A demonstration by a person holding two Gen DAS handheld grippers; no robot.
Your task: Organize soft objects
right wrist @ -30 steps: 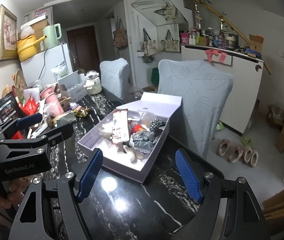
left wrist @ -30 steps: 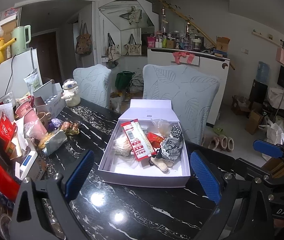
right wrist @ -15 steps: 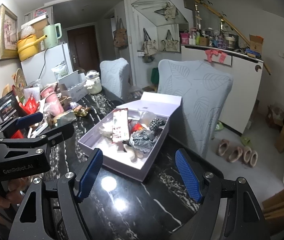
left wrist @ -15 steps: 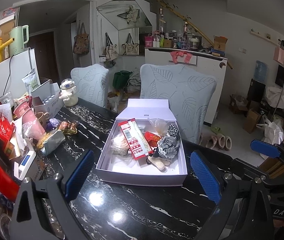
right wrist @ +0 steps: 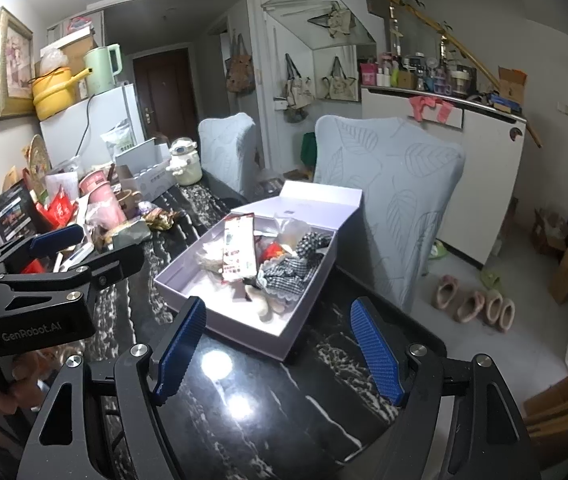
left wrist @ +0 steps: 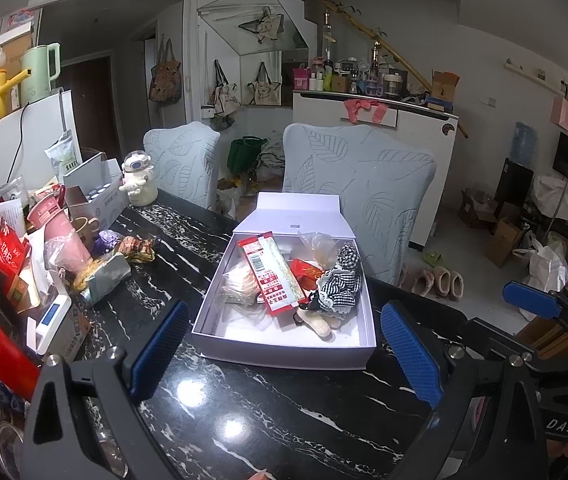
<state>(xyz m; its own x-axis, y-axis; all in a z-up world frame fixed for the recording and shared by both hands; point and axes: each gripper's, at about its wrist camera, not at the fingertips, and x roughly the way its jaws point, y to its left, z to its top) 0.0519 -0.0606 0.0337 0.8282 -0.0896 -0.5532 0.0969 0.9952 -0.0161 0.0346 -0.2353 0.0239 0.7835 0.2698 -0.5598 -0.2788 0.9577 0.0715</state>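
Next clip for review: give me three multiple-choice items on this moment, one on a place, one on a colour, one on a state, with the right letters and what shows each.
1. Where does the checked black-and-white cloth lie?
A. in the white box
B. on a chair
C. on the floor

2. What colour are the pads on the gripper fingers?
A. red
B. blue
C. green

3. How do the two grippers stand?
A. both shut on cloth
B. one open, one shut
C. both open and empty

Answers:
1. A, the cloth rests inside the white box on the black marble table.
2. B, blue ribbed pads show on each finger.
3. C, the left gripper and right gripper have jaws spread wide with nothing between them.
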